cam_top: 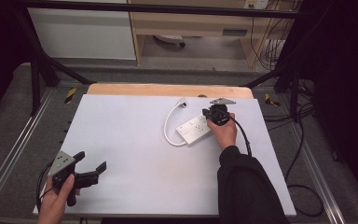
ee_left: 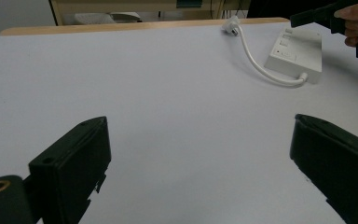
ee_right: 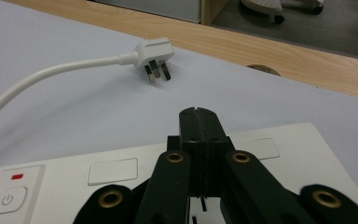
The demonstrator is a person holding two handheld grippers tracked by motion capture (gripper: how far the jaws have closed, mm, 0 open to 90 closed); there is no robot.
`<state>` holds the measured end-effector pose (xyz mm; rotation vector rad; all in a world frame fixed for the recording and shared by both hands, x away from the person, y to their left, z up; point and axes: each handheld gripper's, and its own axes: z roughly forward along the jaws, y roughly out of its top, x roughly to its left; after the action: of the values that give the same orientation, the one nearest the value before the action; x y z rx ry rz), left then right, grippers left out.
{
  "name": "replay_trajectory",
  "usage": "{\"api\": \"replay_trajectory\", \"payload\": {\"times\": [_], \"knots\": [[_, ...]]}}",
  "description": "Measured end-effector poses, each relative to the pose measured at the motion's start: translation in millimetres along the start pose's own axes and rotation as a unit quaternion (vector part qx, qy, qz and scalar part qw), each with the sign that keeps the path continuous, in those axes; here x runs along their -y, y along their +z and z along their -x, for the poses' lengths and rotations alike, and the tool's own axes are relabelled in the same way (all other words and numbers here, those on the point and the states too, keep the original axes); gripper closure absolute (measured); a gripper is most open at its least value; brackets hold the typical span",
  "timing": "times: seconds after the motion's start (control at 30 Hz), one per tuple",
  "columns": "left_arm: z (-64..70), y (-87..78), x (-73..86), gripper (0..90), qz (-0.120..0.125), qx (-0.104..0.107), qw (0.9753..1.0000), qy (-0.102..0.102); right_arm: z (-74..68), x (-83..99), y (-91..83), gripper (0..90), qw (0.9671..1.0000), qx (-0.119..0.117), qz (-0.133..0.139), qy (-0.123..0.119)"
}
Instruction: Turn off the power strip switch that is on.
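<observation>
Right gripper [ee_right: 199, 116] pressed shut, empty, over the white plastic power strip [cam_top: 194, 129] lying far right on the pale table [cam_top: 121, 140]; left gripper [cam_top: 91, 168] wide open near left, idle. Risk: pushing down off-centre, tipping or skidding the light strip, dragging its white cable and plug [ee_right: 154, 53]

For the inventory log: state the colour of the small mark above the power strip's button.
Red, on the white power strip; the right gripper view shows it best.

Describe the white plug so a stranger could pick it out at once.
Start at the white table and go to its far edge, by the bare wood strip. There a white cable curves away from the power strip under the right gripper. The plug lies at its free end, metal pins showing.
</observation>
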<state>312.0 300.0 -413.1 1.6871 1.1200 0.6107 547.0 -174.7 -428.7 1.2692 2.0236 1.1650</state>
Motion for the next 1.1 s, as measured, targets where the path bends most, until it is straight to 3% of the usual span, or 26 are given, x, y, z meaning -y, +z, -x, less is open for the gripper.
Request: {"api": "replay_trajectory", "payload": {"times": [1.1], "knots": [[0.7,0.6,-0.5,5.2,-0.001,-0.001,1.0,0.001,10.0,-22.8,-49.3,90.0,0.9992,-0.012,0.037,-0.001]]}}
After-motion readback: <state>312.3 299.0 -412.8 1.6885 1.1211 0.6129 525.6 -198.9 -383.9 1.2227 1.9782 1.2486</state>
